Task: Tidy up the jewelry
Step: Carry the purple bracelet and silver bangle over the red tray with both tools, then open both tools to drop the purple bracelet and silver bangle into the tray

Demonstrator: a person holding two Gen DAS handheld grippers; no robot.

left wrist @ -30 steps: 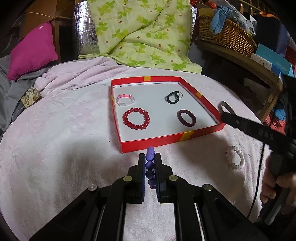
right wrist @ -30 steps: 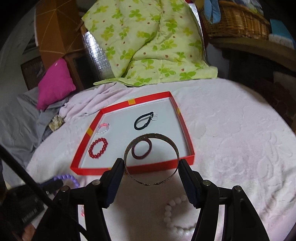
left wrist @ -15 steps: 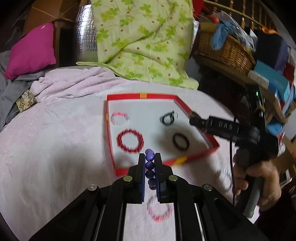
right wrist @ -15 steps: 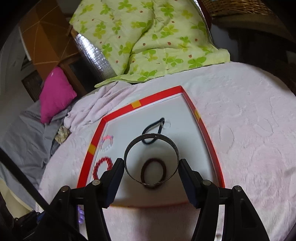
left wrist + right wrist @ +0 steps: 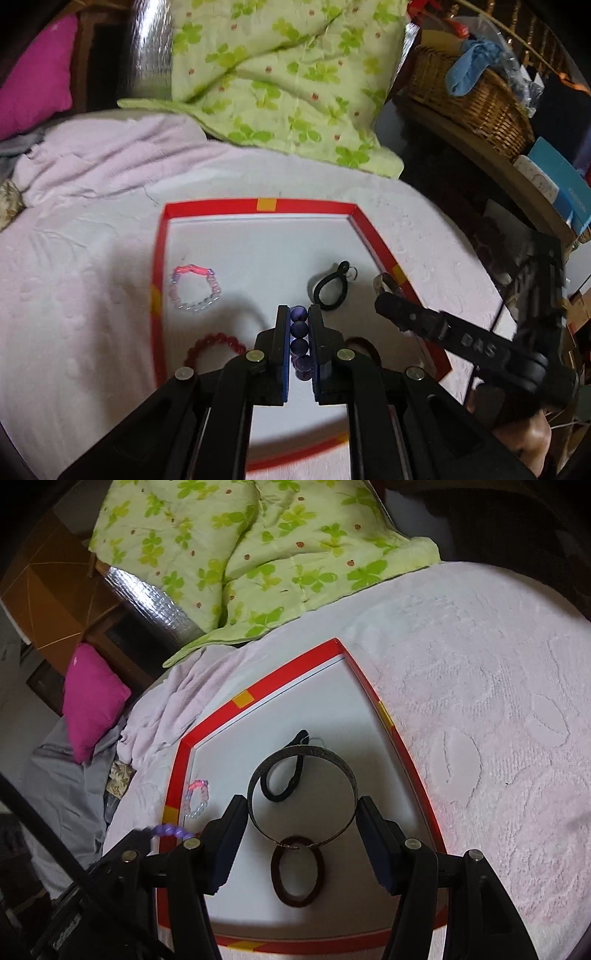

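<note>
I've got both loads over the red tray [image 5: 364, 225], left gripper [image 5: 299, 328] jaws pinched tight on the purple bead bracelet [image 5: 298, 345], right gripper [image 5: 301, 825] jaws spread wide w/ the metal bangle [image 5: 301, 755] braced betw. them at mid-frame (risk: dropped here it lands on the dark ring [image 5: 297, 871] or black hair tie [image 5: 284, 775]).

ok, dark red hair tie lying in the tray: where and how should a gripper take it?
The dark red hair tie lies flat on the floor of the red tray as a limp oval loop. Likely best: come from straight above and pinch one long side of the band across its thickness, one finger inside the loop, one outside. The right gripper, holding the metal bangle, hangs over it now.
</note>
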